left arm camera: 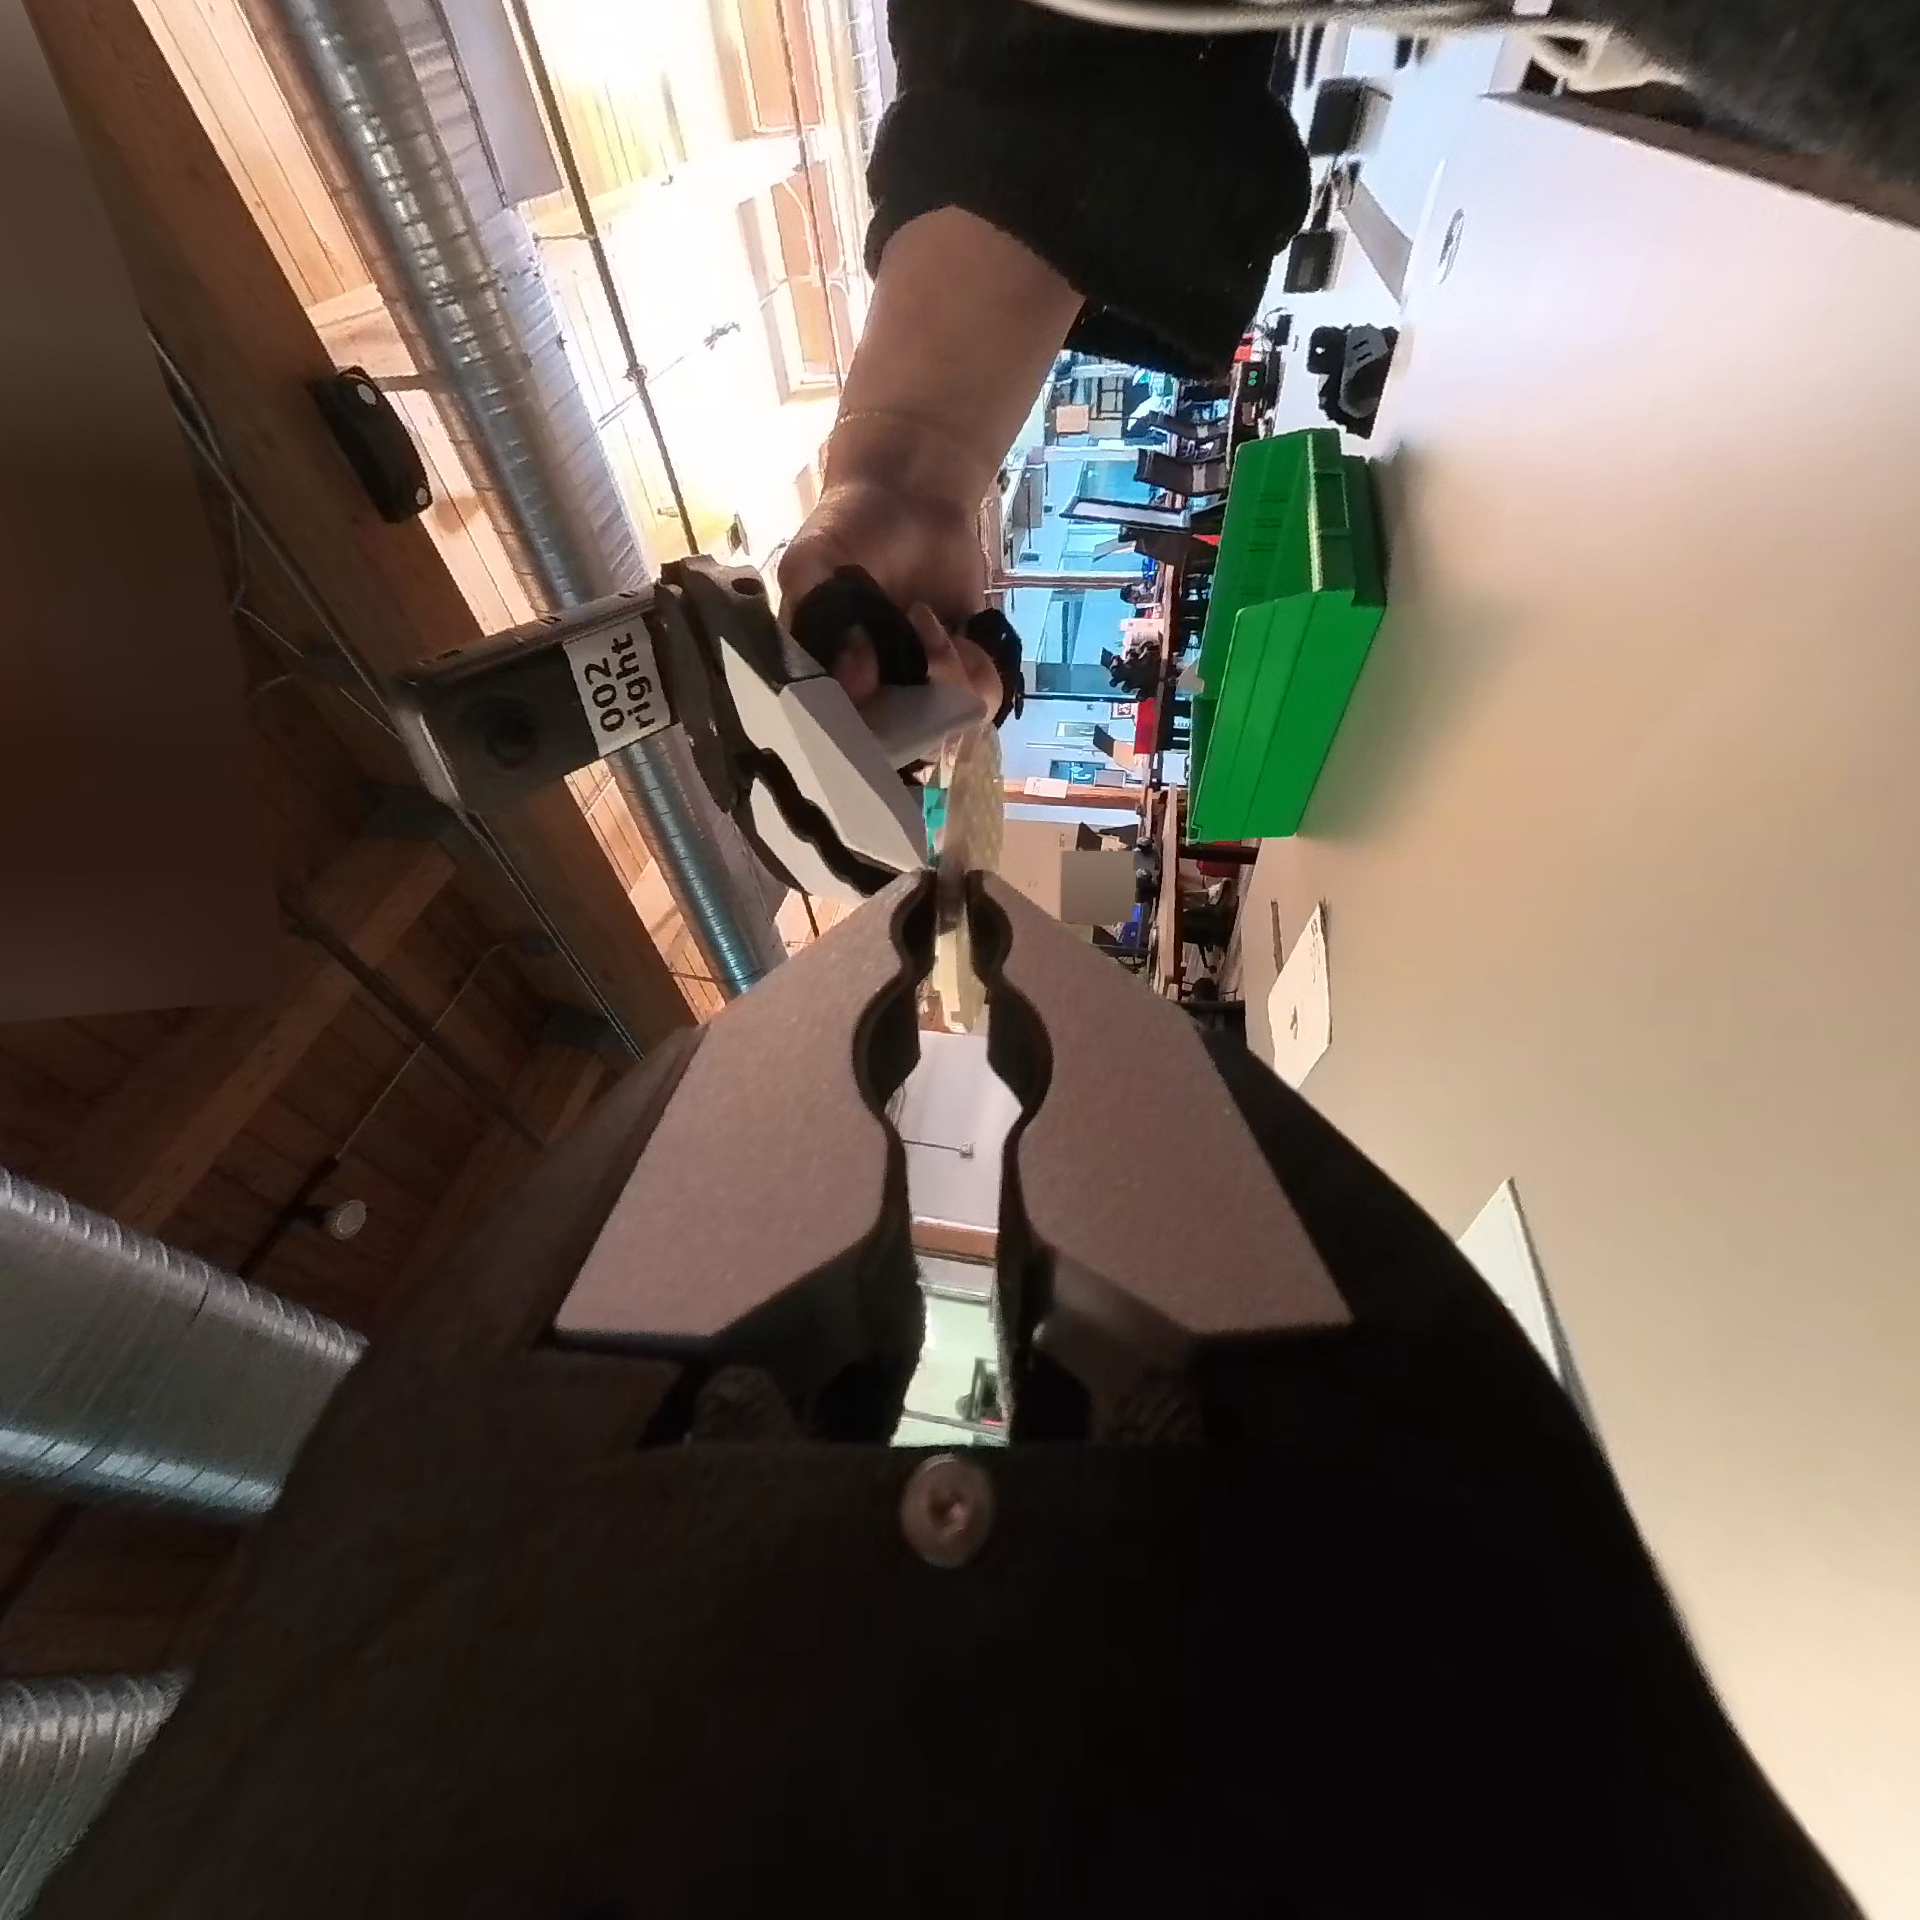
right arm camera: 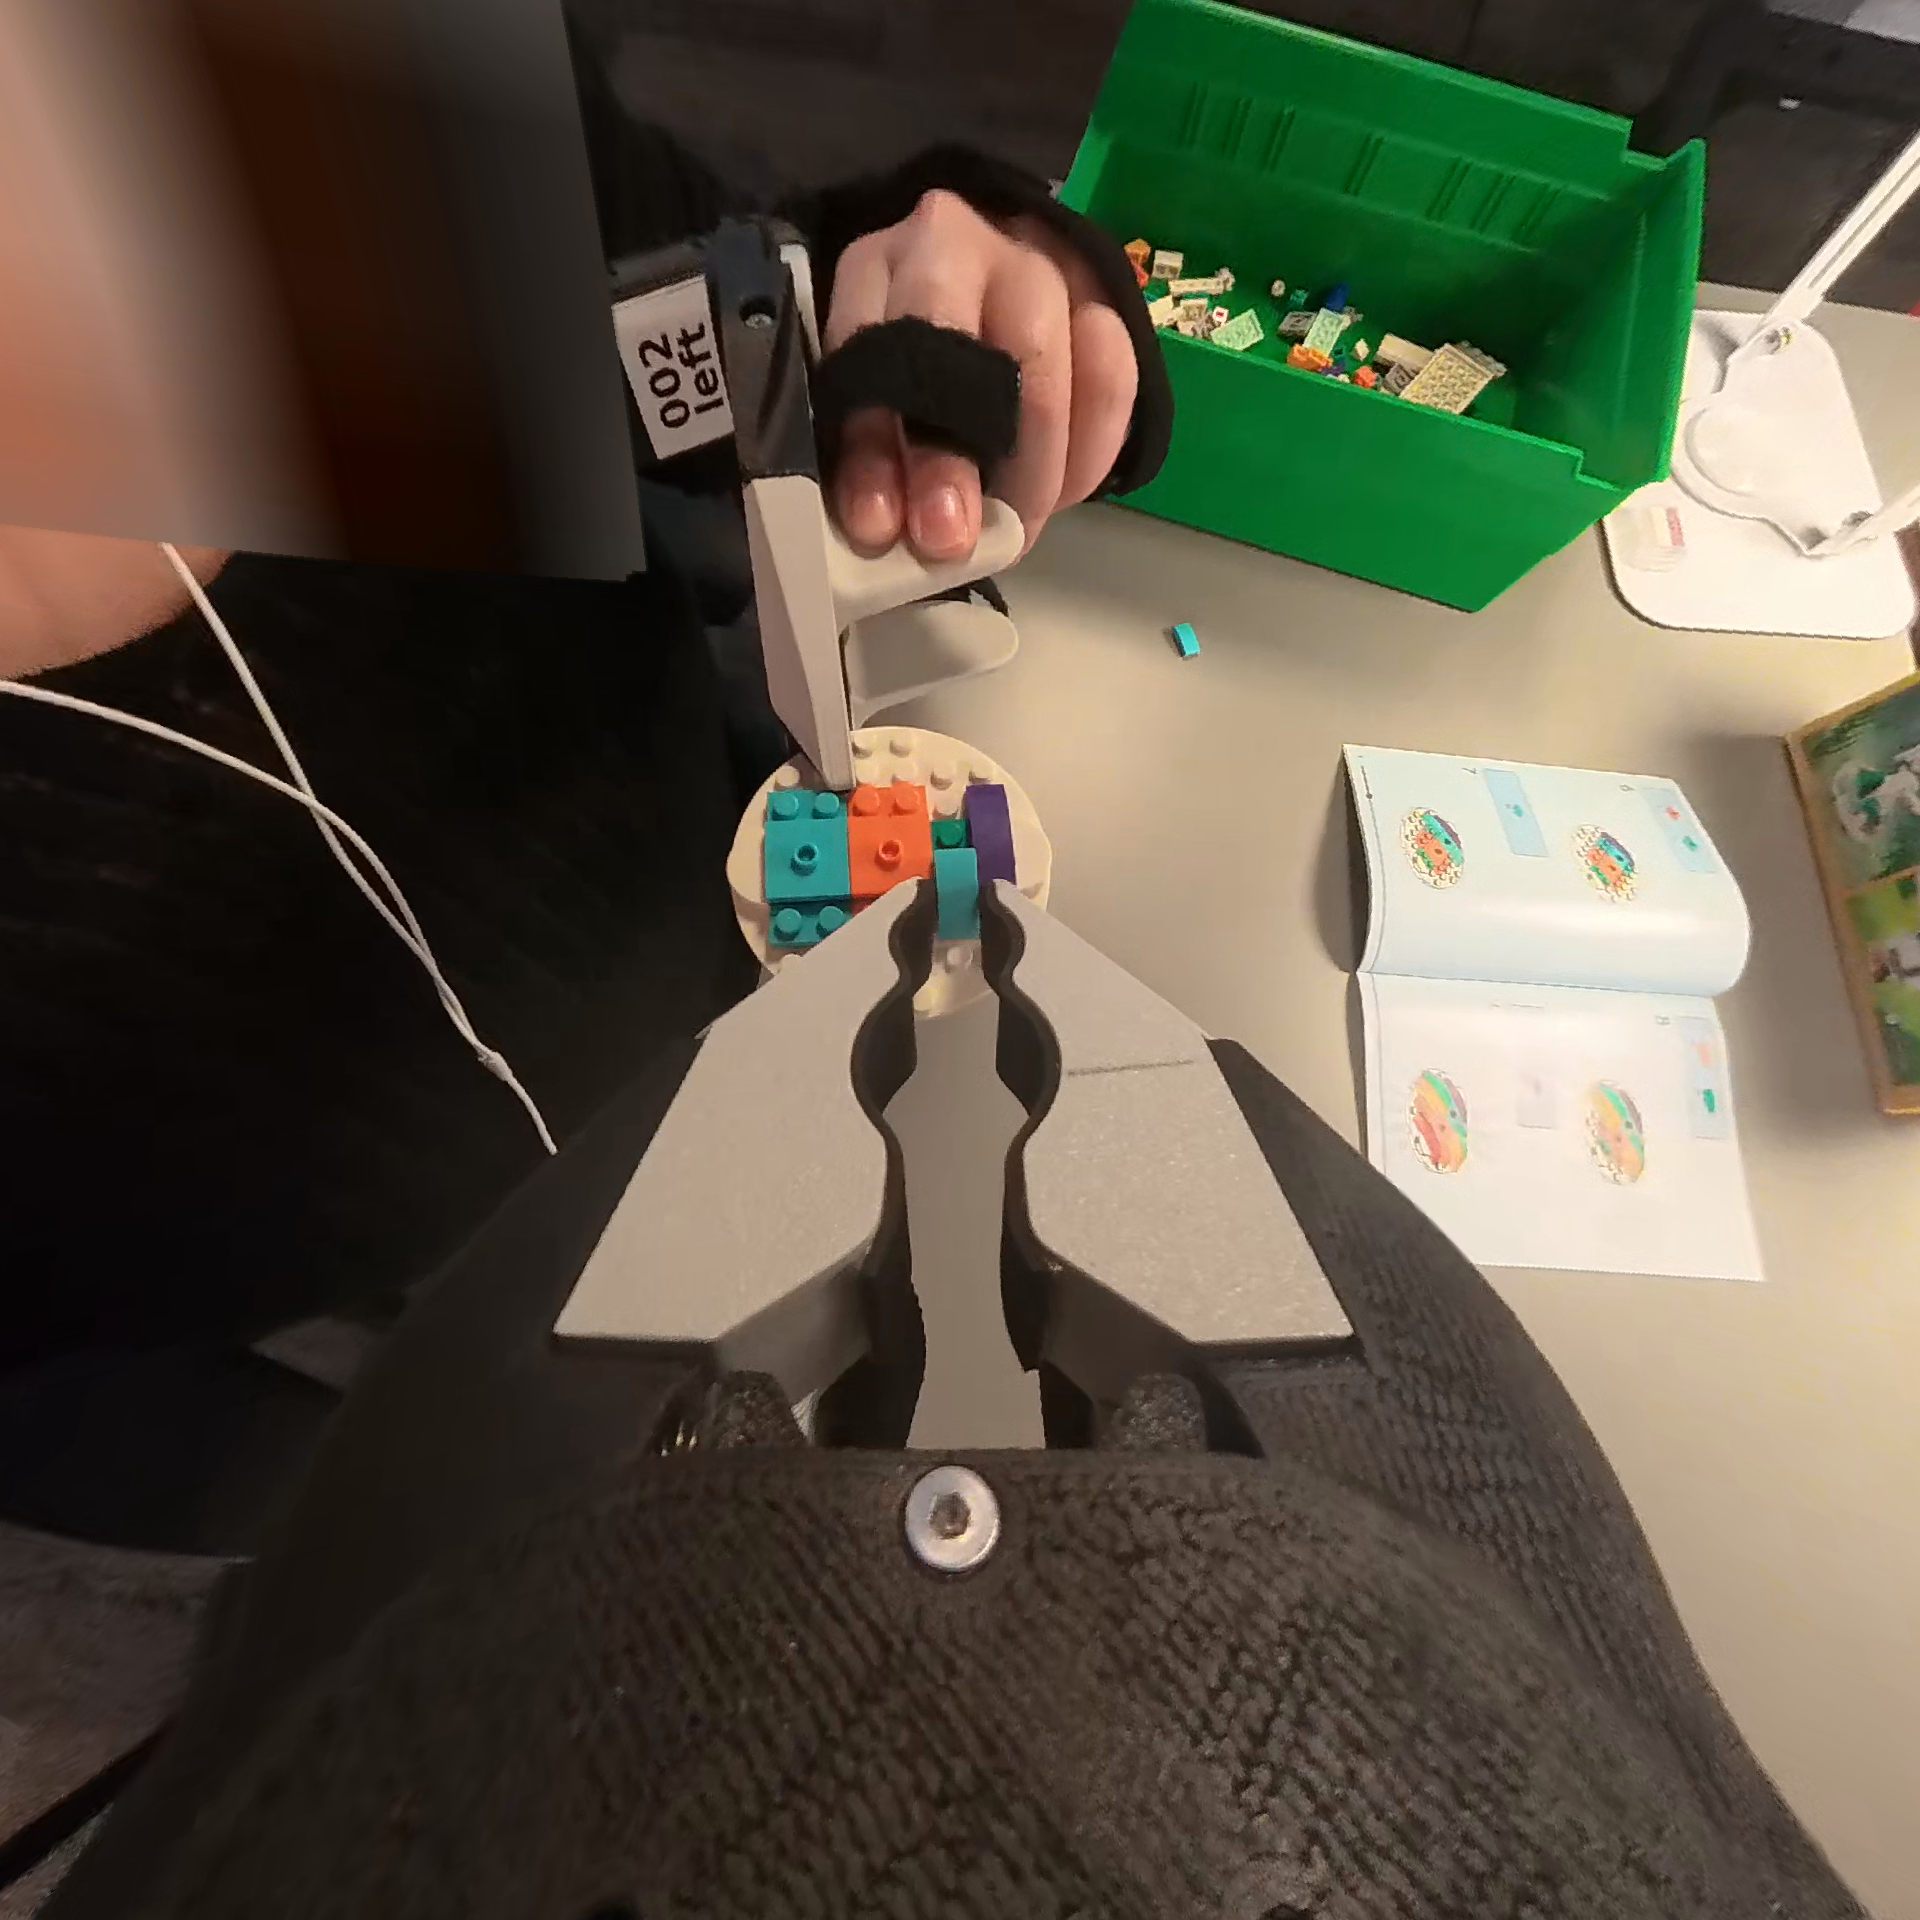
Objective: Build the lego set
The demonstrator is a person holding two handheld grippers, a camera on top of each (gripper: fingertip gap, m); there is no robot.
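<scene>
A round cream studded plate point(right arm camera: 940, 764) is held up edge-on between the two tools, above the bench point(right arm camera: 1247, 675). Its rim is pinched by the left tool point(left arm camera: 943, 878), whose tips are pressed onto the thin plate edge; in the right wrist view that tool point(right arm camera: 831, 774) comes down onto the plate's far rim. The plate's face is partly covered by bricks: a teal block point(right arm camera: 805, 857) to the left of the right tool's tips, an orange block point(right arm camera: 888, 847) next to it, a small dark green piece point(right arm camera: 948, 833) and a purple bar point(right arm camera: 989, 831) just ahead of the tips. A small teal brick point(right arm camera: 956, 891) is pinched between the tips of the right tool point(right arm camera: 954, 885), touching the plate beside the purple bar. A white label with black printing is carried on the body of each tool. Farther ahead and to the right of the right tool, a green bin point(right arm camera: 1351, 447) with loose mixed pieces stands on the bench, and a lone teal piece point(right arm camera: 1187, 640) lies in front of it. To the right, an open instruction booklet point(right arm camera: 1548, 997) shows coloured pictures of the round build; its print is too small to be made out.
</scene>
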